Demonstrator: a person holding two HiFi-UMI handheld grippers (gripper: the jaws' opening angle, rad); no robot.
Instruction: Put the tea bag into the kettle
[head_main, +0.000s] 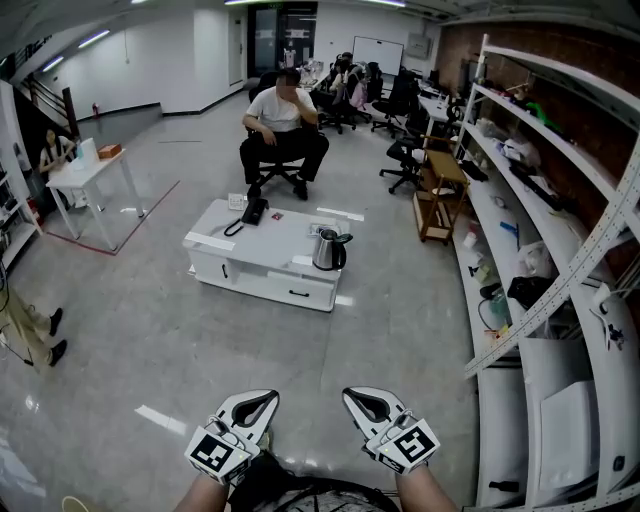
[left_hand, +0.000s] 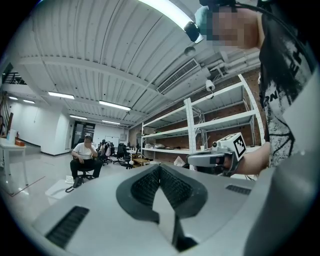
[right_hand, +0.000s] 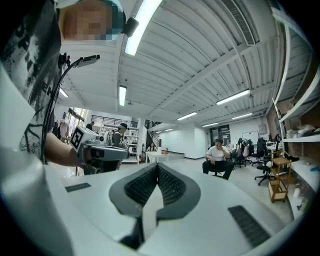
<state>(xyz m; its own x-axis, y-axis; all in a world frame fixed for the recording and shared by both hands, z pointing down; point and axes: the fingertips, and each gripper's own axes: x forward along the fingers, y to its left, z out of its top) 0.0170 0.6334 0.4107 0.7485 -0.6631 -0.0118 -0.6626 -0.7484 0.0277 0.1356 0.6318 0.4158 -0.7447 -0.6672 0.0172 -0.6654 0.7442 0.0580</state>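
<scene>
On the low white table (head_main: 215, 240), well ahead of both grippers, stands the steel kettle (head_main: 328, 250), upright, with its black handle on the right. Whether the lid is on cannot be told from this far.

Left of the kettle lies a black phone (head_main: 254, 211). Between phone and kettle is a small reddish speck (head_main: 276, 215). It may be the tea bag, but it is too small to confirm.

Left gripper (head_main: 262, 399) and right gripper (head_main: 356, 398) are side by side, well short of the kettle and pointing level toward it. Both have their jaws clenched tip to tip with nothing between them.

Handling, as a judgement: the tea bag should be very light, soft and limp, and its paper easily torn. Best pinched at the tag or top seam with a gentle squeeze, not across the filled pouch. It will dangle and swing, so lower it slowly over the kettle's mouth. The lid may need lifting first.
</scene>
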